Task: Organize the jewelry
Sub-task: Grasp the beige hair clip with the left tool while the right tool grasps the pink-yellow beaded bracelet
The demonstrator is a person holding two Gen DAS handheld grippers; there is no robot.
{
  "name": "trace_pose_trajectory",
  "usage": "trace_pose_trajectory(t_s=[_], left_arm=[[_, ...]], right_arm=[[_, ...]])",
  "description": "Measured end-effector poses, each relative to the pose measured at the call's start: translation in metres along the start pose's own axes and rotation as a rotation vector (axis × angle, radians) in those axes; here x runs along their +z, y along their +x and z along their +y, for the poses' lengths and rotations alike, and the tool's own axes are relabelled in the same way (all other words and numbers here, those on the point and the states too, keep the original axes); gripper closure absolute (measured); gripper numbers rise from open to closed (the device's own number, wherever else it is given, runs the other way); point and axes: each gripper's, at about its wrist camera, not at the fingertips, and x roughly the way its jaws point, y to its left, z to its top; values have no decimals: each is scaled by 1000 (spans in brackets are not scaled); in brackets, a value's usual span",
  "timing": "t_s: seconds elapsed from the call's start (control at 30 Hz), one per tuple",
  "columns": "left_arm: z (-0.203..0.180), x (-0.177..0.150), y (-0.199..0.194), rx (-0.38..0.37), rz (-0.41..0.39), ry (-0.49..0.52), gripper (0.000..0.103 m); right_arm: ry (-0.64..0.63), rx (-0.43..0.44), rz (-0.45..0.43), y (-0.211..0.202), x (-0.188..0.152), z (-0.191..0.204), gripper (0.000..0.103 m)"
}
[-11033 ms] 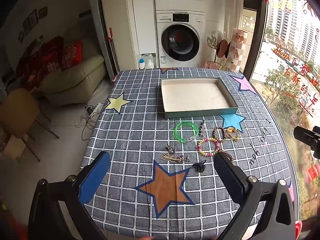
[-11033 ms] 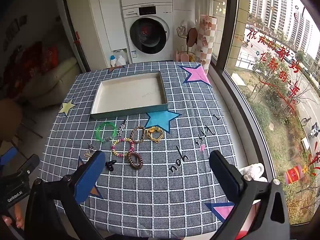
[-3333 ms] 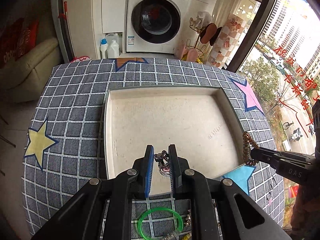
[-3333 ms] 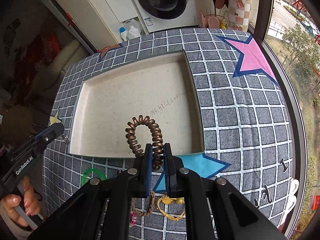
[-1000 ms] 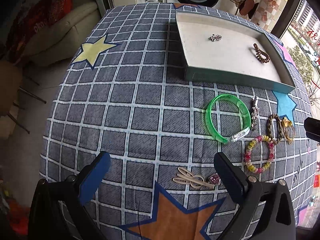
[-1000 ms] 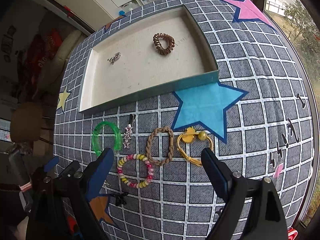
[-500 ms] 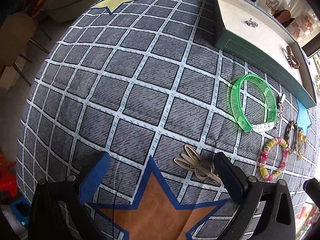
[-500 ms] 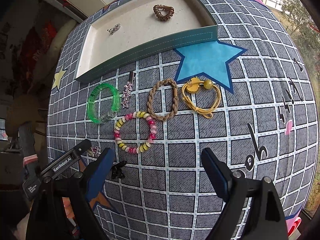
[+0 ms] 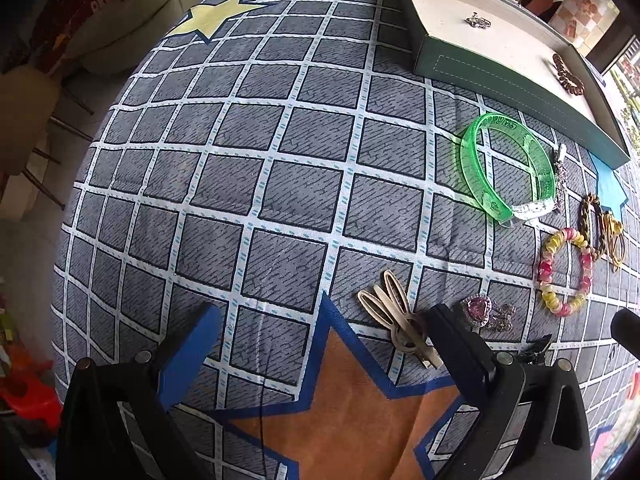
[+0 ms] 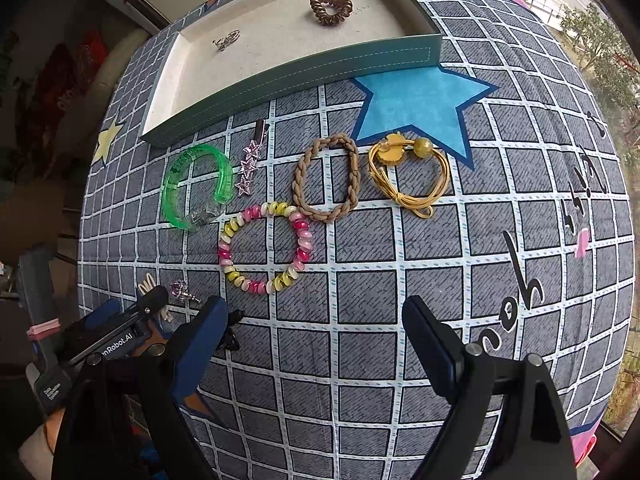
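My left gripper [image 9: 320, 340] is open, low over the checked cloth; a beige hair clip [image 9: 396, 320] lies just inside its right finger, untouched. Beside that finger sit a pink heart jewel [image 9: 478, 310] and a black claw clip [image 9: 536, 348]. My right gripper [image 10: 316, 328] is open above bare cloth, just below the pink-and-yellow bead bracelet [image 10: 264, 248]. Further up lie a green bangle [image 10: 196, 184], a star clip [image 10: 250, 168], a braided brown band [image 10: 326, 178] and a yellow hair tie [image 10: 408, 172]. The green tray [image 10: 300, 76] holds a brown spiral tie [image 10: 330, 4] and a silver piece [image 10: 226, 40].
The left gripper [image 10: 132, 308] shows at the lower left of the right wrist view, next to the black claw clip [image 10: 232, 332]. A sofa [image 9: 120, 20] and a chair [image 9: 20, 120] stand past the table's left edge. A window runs along the right side.
Both grippers have sunk closer to the cloth. The left one has moved towards the beige hair clip, which now lies by its right finger. Both sets of jaws stay wide.
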Motion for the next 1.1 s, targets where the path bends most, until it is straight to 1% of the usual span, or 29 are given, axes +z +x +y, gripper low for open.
trace_pose_trajectory(t_s=[0.1,0.17,0.23,0.27,0.33,0.4,0.43,0.47,0.5,0.53,0.57,0.6,0.63,0.67,0.7,0.77,0.8,0.9,1.03,1.1], left_arm=[[-15,-1,-6,-19,-2,3,0],[-25,-6,-12,-21,-7,15,5],[-33,-10,-18,-31,-11,32,14],[-38,-11,-21,-34,-13,41,16],[-47,-13,-24,-37,-15,57,24],[-55,-15,-28,-39,-18,67,29],[-58,-16,-29,-40,-18,71,32],[-61,-17,-30,-43,-17,76,34],[-64,-15,-30,-48,-16,82,38],[-69,-16,-32,-50,-17,90,46],[-73,-16,-34,-52,-19,101,50],[-76,-17,-36,-55,-22,111,59],[-80,-17,-37,-57,-23,119,61],[-83,-16,-39,-61,-26,121,62],[-89,-15,-42,-68,-31,120,71],[-88,-14,-43,-100,-34,113,72],[-86,-15,-44,-119,-34,106,72],[-79,-15,-47,-160,-38,90,72],[-74,-15,-55,-185,-48,87,72],[-73,-13,-61,-194,-56,92,72]], right_arm=[[16,-37,-8,8,6,2,12],[28,-56,-12,13,10,2,12],[29,-76,-10,19,15,5,12],[25,-85,-8,22,16,7,12],[14,-110,0,29,18,12,13],[1,-136,5,35,19,19,18],[-16,-168,-5,36,19,24,20],[-36,-202,-13,38,18,30,26],[-58,-233,-18,40,17,36,31],[-81,-258,-23,41,16,41,35],[-104,-274,-27,42,15,46,41],[-121,-271,-32,42,14,50,50],[-137,-273,-33,42,14,53,55],[-152,-274,-35,42,13,57,67],[-164,-273,-35,43,13,61,79],[-175,-281,-36,44,13,68,91],[-172,-279,-39,45,13,70,93],[-147,-245,-45,42,13,67,93],[-131,-186,-60,31,12,42,93],[-127,-166,-68,25,13,38,93]])
